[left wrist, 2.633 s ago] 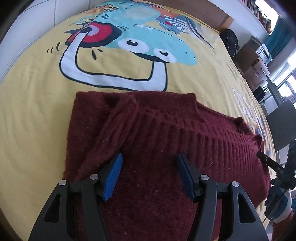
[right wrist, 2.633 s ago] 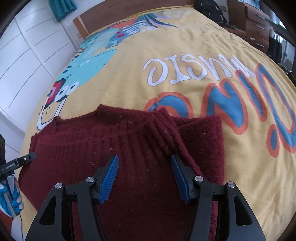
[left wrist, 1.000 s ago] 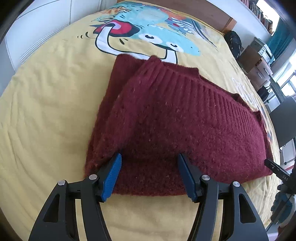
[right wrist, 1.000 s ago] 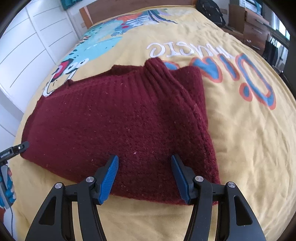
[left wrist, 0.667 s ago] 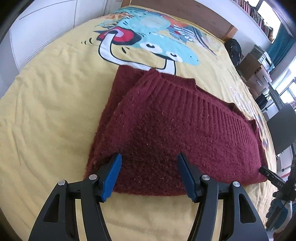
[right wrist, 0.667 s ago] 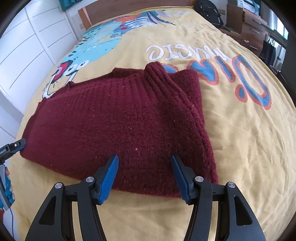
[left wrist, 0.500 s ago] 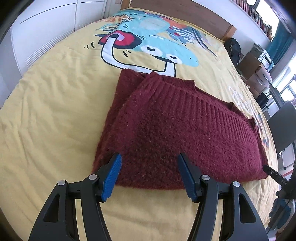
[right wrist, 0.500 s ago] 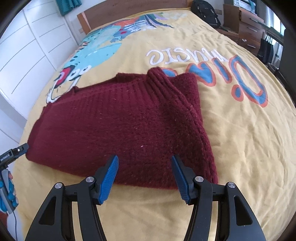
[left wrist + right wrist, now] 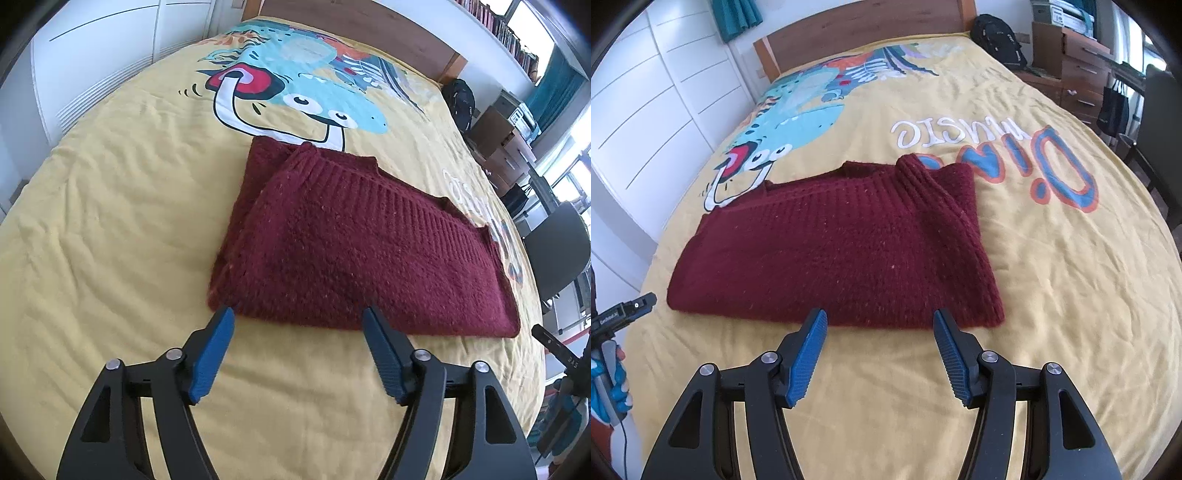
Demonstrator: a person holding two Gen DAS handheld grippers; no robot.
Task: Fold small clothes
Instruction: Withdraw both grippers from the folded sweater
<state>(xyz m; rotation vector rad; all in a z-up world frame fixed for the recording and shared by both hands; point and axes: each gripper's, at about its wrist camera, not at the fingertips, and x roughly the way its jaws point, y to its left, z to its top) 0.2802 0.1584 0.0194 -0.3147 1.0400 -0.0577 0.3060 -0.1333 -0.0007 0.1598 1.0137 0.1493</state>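
A dark red knitted sweater (image 9: 354, 251) lies folded flat on the yellow bedspread (image 9: 110, 229); it also shows in the right wrist view (image 9: 842, 251). My left gripper (image 9: 299, 314) is open and empty, its blue pads just short of the sweater's near left edge. My right gripper (image 9: 879, 317) is open and empty, just short of the sweater's near right edge. The tip of the other gripper shows at the far edge of each view (image 9: 554, 347) (image 9: 624, 314).
The bedspread has a cartoon dinosaur print (image 9: 314, 99) and large lettering (image 9: 997, 147). A wooden headboard (image 9: 864, 26) is at the far end. White wardrobe doors (image 9: 646, 110) stand on one side; drawers (image 9: 1082, 62), a black bag (image 9: 997, 37) and a chair (image 9: 557, 251) on the other.
Both grippers have drawn back off the sweater towards the near edge of the bed. The sweater now lies folded in front of the open fingers, no longer between them.
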